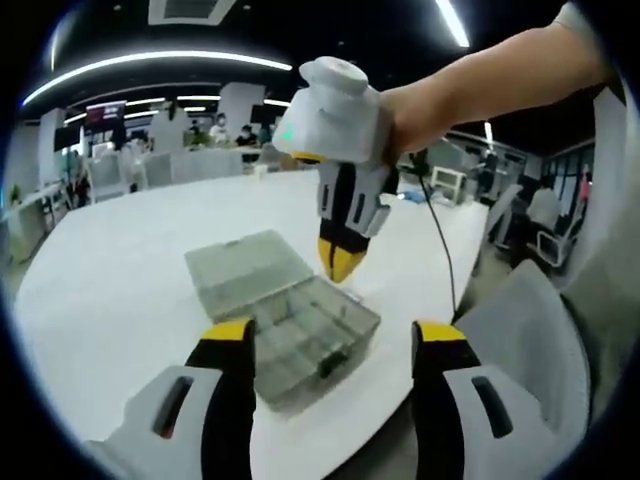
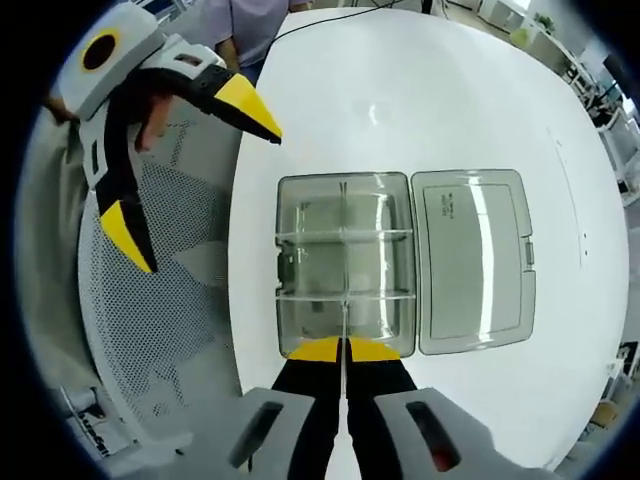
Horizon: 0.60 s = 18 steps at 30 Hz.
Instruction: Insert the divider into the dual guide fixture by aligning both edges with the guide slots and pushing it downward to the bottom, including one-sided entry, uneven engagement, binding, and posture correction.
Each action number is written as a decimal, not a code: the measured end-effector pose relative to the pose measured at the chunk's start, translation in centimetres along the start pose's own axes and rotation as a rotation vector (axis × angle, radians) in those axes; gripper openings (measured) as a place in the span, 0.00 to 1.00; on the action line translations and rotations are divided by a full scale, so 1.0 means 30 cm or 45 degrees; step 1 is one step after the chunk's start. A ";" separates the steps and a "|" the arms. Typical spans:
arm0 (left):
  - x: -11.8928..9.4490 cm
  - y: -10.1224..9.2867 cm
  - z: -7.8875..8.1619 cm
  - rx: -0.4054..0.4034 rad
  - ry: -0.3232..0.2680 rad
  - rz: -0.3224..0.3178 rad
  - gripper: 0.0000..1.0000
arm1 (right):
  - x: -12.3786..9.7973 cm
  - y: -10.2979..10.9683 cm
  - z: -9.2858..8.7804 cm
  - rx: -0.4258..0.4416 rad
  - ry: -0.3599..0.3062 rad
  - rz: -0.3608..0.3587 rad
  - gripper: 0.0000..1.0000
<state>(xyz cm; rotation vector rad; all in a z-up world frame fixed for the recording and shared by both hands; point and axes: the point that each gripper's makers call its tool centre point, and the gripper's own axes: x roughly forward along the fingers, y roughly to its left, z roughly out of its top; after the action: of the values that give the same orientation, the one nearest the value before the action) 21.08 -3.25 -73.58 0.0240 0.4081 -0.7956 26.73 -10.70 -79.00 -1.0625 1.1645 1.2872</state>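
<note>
In the left gripper view, the left gripper [image 1: 330,345] is hanging released, its yellow-tipped jaws spread wide at the near edge of a round white table [image 1: 120,260]. Between and beyond them a clear plastic box [image 1: 305,335] is sitting with its lid [image 1: 245,262] lying open flat on the far side. Above the box a hand [image 1: 430,105] is holding the right gripper [image 1: 340,262], which is pointing down at the box with its tips pressed together. Whether anything is pinched there cannot be told from this side. People are sitting at desks far behind.

In the right gripper view, the right gripper [image 2: 343,349] is clenching a thin clear divider [image 2: 343,310] — seen edge-on as a pale line running from the jaws into the box [image 2: 345,262]. The divider is standing along the box's middle, crossing two side-to-side partitions; how deep it is seated cannot be told. The lid [image 2: 472,258] is lying flat just right of the box. At upper left the left gripper [image 2: 195,170] is hanging spread — well apart from the box, past the table [image 2: 400,90] edge.
</note>
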 end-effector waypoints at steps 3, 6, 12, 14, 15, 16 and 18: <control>0.000 0.002 0.000 -0.003 0.000 0.003 0.61 | 0.004 -0.001 0.000 -0.006 -0.002 0.000 0.00; -0.001 0.005 -0.001 -0.003 -0.002 0.008 0.61 | 0.005 -0.001 0.000 -0.010 0.002 -0.001 0.00; -0.003 0.005 0.000 0.000 -0.002 0.011 0.61 | -0.001 0.006 0.000 -0.005 -0.002 -0.002 0.00; -0.003 0.004 -0.001 0.000 -0.001 0.010 0.61 | -0.001 0.008 -0.001 -0.007 -0.004 -0.003 0.00; -0.003 0.004 -0.002 -0.002 -0.001 0.009 0.61 | -0.001 0.011 -0.003 -0.007 0.000 0.000 0.00; -0.003 0.005 -0.002 -0.002 -0.002 0.010 0.61 | -0.001 0.012 -0.004 -0.010 -0.001 0.001 0.00; -0.004 0.006 -0.002 -0.003 -0.003 0.012 0.61 | 0.000 0.014 -0.004 -0.005 -0.008 0.004 0.00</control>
<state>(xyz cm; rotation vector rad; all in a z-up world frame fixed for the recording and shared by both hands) 21.11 -3.04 -73.60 0.0227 0.4067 -0.7858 26.29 -10.82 -78.99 -1.0597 1.1598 1.2946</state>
